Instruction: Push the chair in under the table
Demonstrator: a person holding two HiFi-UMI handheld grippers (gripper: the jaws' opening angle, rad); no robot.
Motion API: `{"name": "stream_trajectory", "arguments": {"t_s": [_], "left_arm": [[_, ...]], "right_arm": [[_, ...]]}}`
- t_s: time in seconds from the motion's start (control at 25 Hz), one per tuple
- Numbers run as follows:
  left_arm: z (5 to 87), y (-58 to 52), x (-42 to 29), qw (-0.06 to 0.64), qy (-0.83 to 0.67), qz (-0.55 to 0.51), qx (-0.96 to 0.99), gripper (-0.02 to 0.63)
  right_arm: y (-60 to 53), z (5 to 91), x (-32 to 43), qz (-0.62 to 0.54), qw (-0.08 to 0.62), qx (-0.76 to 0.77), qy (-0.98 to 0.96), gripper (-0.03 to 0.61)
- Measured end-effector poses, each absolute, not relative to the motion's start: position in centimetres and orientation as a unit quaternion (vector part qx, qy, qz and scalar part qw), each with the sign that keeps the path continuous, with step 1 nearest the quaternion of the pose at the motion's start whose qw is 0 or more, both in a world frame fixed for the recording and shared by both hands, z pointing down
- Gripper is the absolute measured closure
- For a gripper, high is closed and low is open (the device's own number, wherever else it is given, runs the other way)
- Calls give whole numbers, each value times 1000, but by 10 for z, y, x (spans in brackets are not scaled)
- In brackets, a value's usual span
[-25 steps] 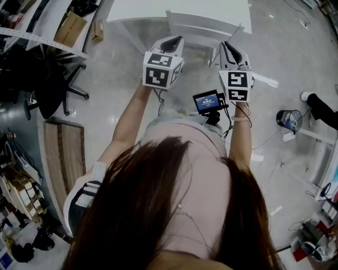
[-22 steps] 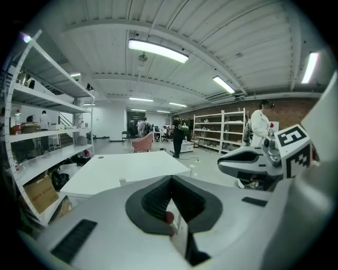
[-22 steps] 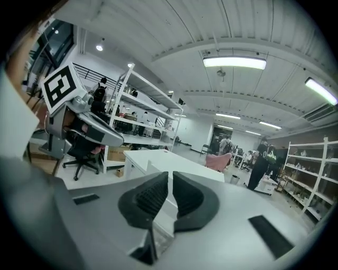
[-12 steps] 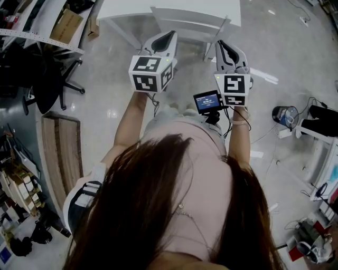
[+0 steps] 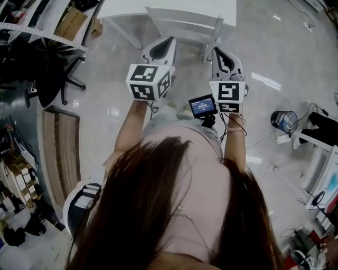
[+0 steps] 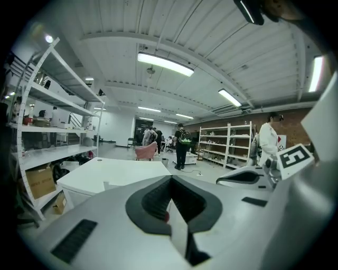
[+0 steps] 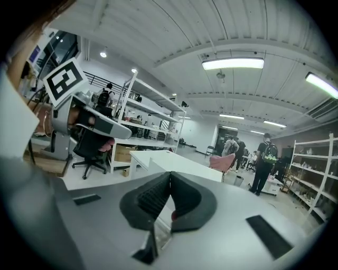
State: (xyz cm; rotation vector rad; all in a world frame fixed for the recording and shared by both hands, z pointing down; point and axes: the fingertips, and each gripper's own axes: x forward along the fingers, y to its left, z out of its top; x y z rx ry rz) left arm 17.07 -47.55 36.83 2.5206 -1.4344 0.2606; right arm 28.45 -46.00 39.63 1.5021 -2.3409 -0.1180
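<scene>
Left forearm [image 5: 129, 124] is reaching straight ahead, with the left tongs [image 5: 168, 42] pointing forward and slightly down. Their pads are sitting fully together, nothing pinched. White chair [image 5: 185, 23] is standing just ahead of both tips at the near edge of the white desk [image 5: 169, 6]; can't tell if either tip is touching its back. Right forearm [image 5: 235, 142] is running parallel, right tongs [image 5: 219, 52] at the same pitch. Their jaws have just been closing and are now meeting on nothing. Versus a second ago: both arms are stretching further out, and chair plus desk are sitting further toward the head view's top-left.
</scene>
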Motion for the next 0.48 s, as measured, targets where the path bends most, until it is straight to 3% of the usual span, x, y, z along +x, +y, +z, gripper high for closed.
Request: {"name": "stream_trajectory", "arguments": {"t_s": [0.48], "left_arm": [[362,-474,185,109,-489,76,862,607]], "right_arm": [[-470,409,300,-27,178,523,-833,557]]}}
